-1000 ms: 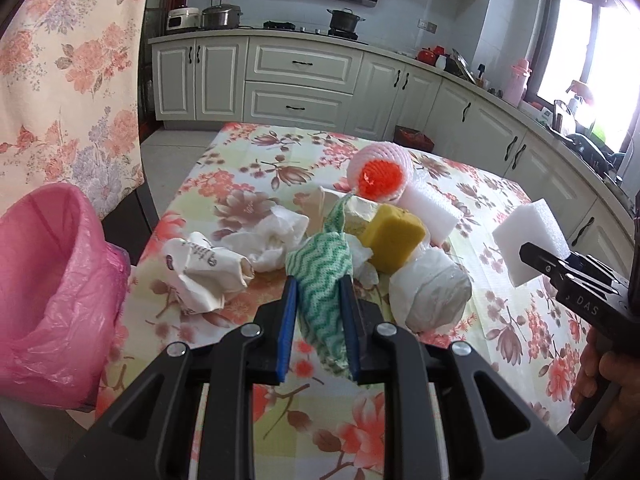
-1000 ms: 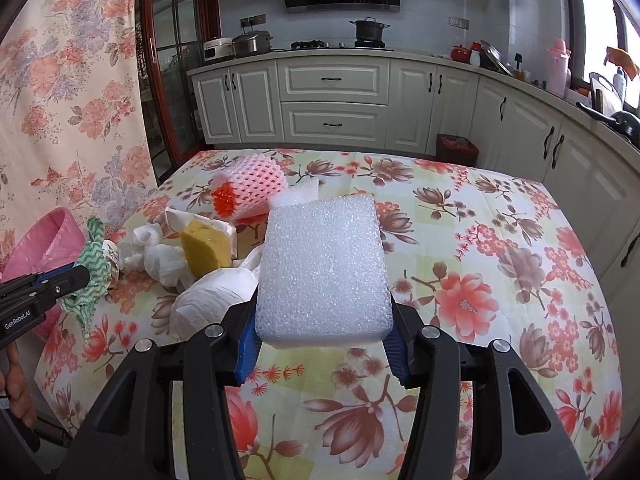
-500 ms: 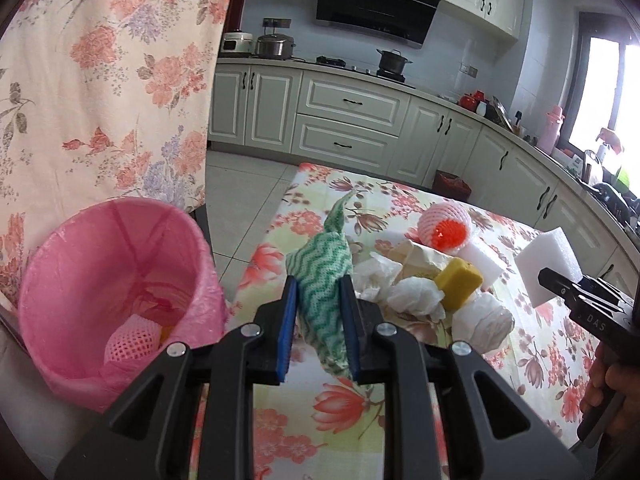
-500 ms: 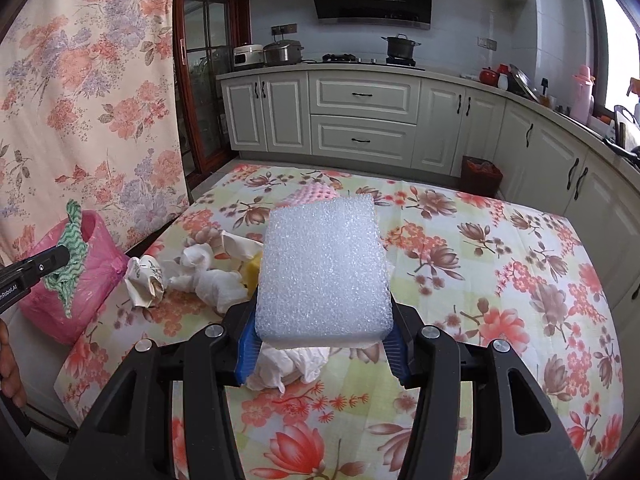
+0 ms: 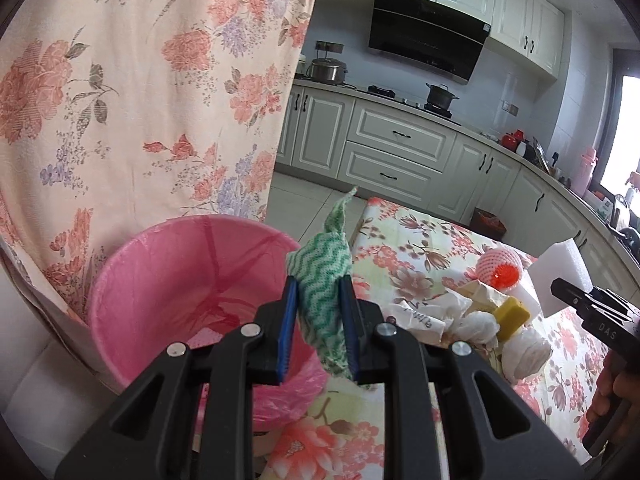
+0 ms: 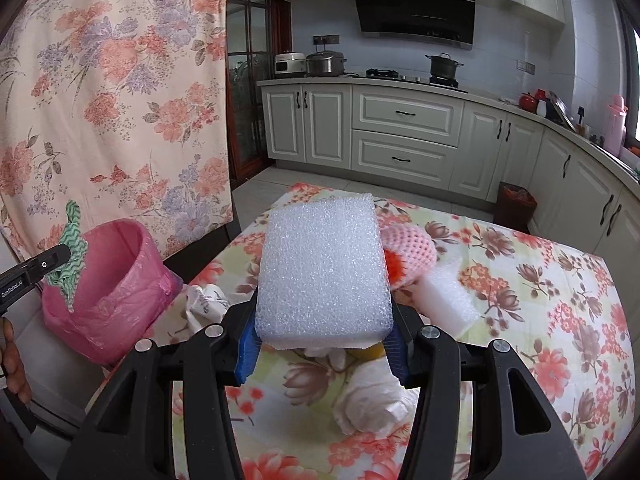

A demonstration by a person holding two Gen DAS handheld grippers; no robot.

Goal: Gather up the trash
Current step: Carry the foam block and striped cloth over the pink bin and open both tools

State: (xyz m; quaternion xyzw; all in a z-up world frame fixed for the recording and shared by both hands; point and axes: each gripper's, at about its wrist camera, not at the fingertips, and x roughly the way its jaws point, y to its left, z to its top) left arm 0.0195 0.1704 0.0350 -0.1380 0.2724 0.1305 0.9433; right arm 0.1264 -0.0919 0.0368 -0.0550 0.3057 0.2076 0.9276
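The left gripper (image 5: 319, 328) pinched a green zigzag cloth (image 5: 325, 280) narrowly, beside the rim of the pink-lined trash bin (image 5: 168, 280). The right gripper (image 6: 322, 354) clamped a white foam block (image 6: 322, 264) above the floral table (image 6: 560, 320), where crumpled paper (image 6: 372, 404) lay.

The bin (image 5: 192, 280) sits left of and just beyond the left gripper (image 5: 318, 330); the table (image 5: 404, 240) with its trash pile (image 5: 472, 320) lies to its right.
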